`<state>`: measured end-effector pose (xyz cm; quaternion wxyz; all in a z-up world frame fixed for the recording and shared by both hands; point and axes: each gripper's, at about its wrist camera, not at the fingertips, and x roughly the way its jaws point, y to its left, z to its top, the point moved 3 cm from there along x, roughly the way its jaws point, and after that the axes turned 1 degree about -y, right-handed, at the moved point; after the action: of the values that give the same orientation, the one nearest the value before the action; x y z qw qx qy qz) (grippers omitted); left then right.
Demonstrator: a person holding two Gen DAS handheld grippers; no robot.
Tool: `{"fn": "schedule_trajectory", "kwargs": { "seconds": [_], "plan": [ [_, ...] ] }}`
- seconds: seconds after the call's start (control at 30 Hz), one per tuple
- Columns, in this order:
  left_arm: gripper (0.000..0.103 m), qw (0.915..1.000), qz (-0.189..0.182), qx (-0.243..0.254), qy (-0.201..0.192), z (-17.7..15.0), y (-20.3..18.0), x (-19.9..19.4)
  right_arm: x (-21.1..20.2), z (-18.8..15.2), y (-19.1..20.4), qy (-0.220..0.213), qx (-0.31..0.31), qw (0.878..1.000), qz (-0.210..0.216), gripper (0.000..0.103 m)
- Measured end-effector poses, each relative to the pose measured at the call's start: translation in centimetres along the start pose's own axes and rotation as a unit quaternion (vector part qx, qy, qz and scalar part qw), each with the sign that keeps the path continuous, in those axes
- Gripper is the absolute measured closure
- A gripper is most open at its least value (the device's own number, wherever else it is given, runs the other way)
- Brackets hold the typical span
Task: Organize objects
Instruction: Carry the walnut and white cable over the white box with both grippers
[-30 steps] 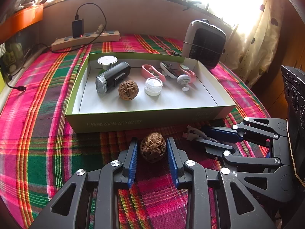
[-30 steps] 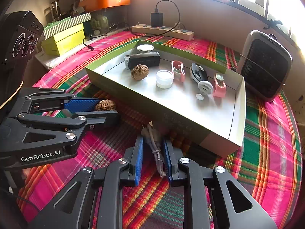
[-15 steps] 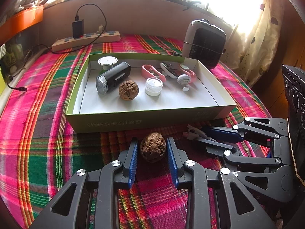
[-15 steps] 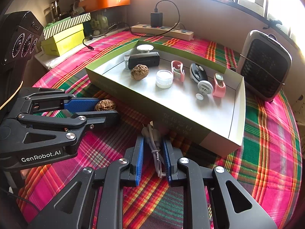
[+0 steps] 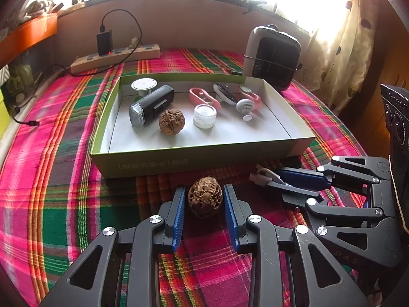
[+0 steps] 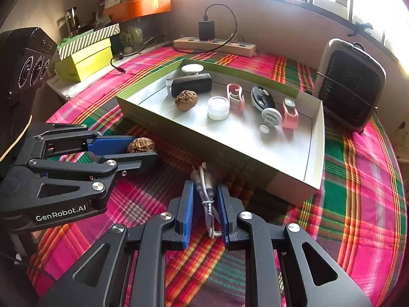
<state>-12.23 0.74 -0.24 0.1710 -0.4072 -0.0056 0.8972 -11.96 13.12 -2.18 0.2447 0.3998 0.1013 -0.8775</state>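
A brown walnut [image 5: 205, 199] lies on the plaid cloth between the blue pads of my left gripper [image 5: 204, 199], with a small gap on each side; it also shows in the right wrist view [image 6: 141, 145]. My right gripper [image 6: 205, 199] has closed in on a coiled white cable [image 6: 207, 192] on the cloth; the pads look to touch it. A shallow green box [image 5: 199, 158] just beyond holds a second walnut [image 5: 171, 121], a black light [image 5: 151, 106], a clear jar [image 5: 204, 116], pink clips and white discs.
A grey heater [image 5: 272, 57] stands at the box's far right corner. A power strip [image 5: 115, 56] with a charger lies along the back wall. Yellow and striped boxes [image 6: 85, 56] sit at the left edge. A loose cable end [image 5: 30, 122] lies left.
My right gripper's jaws have narrowed a little around the cable. The left gripper and the walnut have not moved.
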Motion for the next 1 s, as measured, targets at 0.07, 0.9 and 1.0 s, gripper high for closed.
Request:
{"fn": "schedule_trajectory", "kwargs": {
  "seconds": [0.07,0.9,1.0],
  "plan": [
    [0.076,1.0,0.0,0.001,-0.004,0.1,-0.1,-0.3,-0.3,-0.1,0.0,-0.002,0.004,1.0,0.0,0.084],
    [0.076,0.9991,-0.018,0.01,-0.038,4.3,-1.6,-1.5,-4.3,2.5,-4.1,-0.052,0.08,0.995,-0.04,0.084],
    [0.076,0.9991,-0.017,0.015,-0.037,4.9,-1.9,-0.9,-4.2,3.0,-4.9,-0.054,0.086,0.993,-0.052,0.084]
  ]
}}
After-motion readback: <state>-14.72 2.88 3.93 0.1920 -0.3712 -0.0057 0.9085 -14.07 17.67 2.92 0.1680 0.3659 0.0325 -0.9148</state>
